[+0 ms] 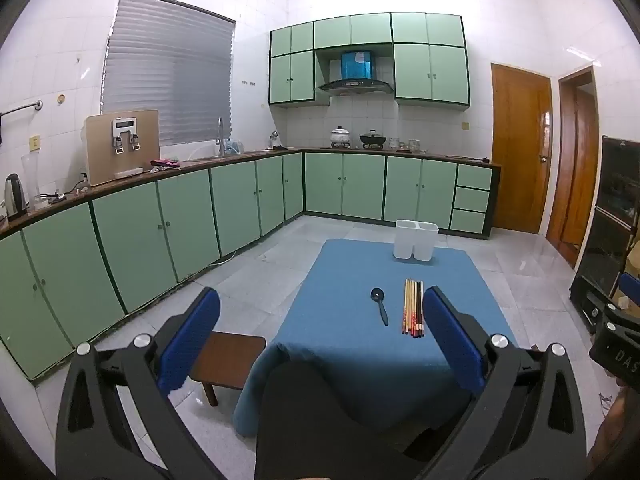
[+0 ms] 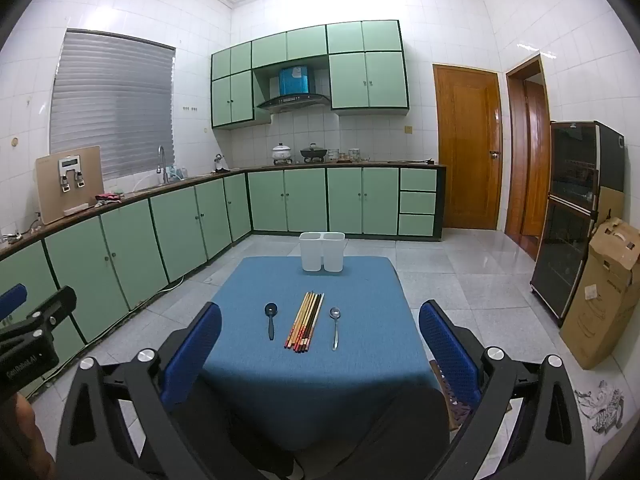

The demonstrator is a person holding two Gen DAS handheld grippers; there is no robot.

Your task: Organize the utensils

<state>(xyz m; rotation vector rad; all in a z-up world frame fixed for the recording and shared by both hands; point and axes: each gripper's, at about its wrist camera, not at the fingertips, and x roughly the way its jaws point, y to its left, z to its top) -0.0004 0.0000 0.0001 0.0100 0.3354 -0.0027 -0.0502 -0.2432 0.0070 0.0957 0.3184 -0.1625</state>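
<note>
A low table under a blue cloth (image 2: 352, 380) (image 1: 360, 360) carries the utensils. A black spoon (image 2: 270, 320) (image 1: 379, 305) lies left of a bundle of chopsticks (image 2: 305, 321) (image 1: 413, 307); a metal spoon (image 2: 335, 326) lies right of them, hidden in the left wrist view. A white two-compartment holder (image 2: 322, 251) (image 1: 415, 240) stands at the table's far edge. My right gripper (image 2: 320, 328) hangs open before the near edge, nothing between its fingers. My left gripper (image 1: 321, 312) is open too, off the table's left side, its right finger (image 1: 452, 336) overlapping the chopsticks' side.
Green cabinets (image 2: 160, 224) with a counter run along the left and back walls. A small brown stool (image 1: 228, 360) stands left of the table. A dark cabinet (image 2: 576, 208) and a cardboard box (image 2: 604, 292) stand at the right. Grey tiled floor surrounds the table.
</note>
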